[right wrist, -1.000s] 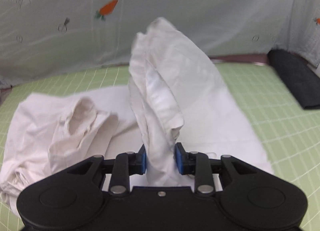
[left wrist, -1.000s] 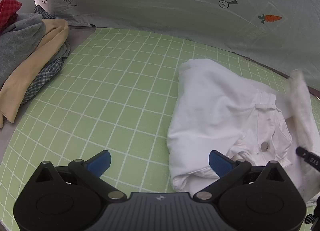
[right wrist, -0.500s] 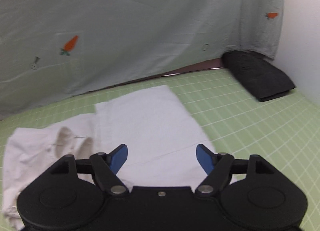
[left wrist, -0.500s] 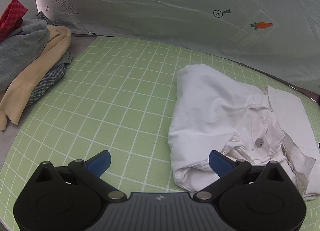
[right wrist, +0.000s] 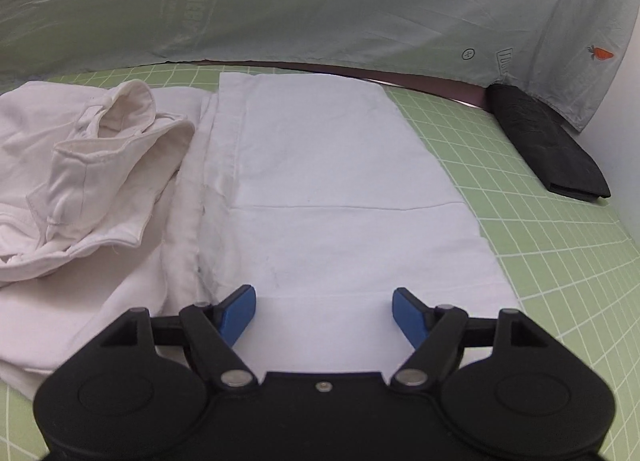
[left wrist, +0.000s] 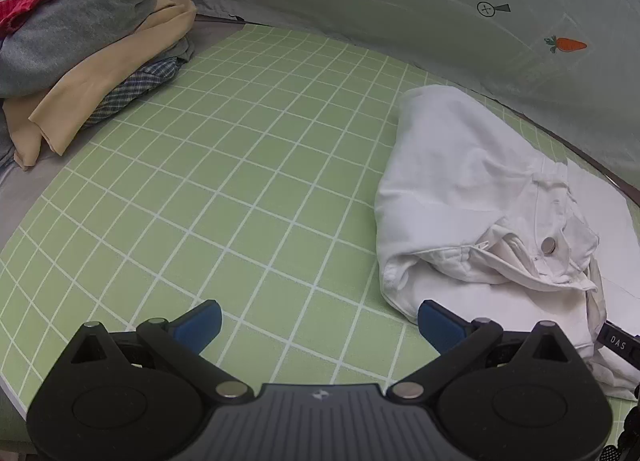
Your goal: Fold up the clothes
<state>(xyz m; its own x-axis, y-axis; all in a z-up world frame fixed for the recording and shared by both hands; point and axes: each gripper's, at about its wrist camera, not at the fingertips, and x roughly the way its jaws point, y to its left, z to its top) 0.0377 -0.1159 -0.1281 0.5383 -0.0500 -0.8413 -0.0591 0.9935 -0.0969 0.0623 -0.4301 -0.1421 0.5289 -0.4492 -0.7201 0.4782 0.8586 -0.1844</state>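
White trousers point(right wrist: 320, 165) lie on the green grid mat point(left wrist: 240, 165) of the bench, near its far edge. Left hand-held gripper point(left wrist: 318, 323) and right hand-held gripper point(right wrist: 323, 311) are both wide open, holding nothing.

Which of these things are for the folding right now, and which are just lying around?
For the job:
white trousers
left gripper, open
right gripper, open

Just lying about:
clothes pile
black folded cloth
carrot-print sheet
green grid mat
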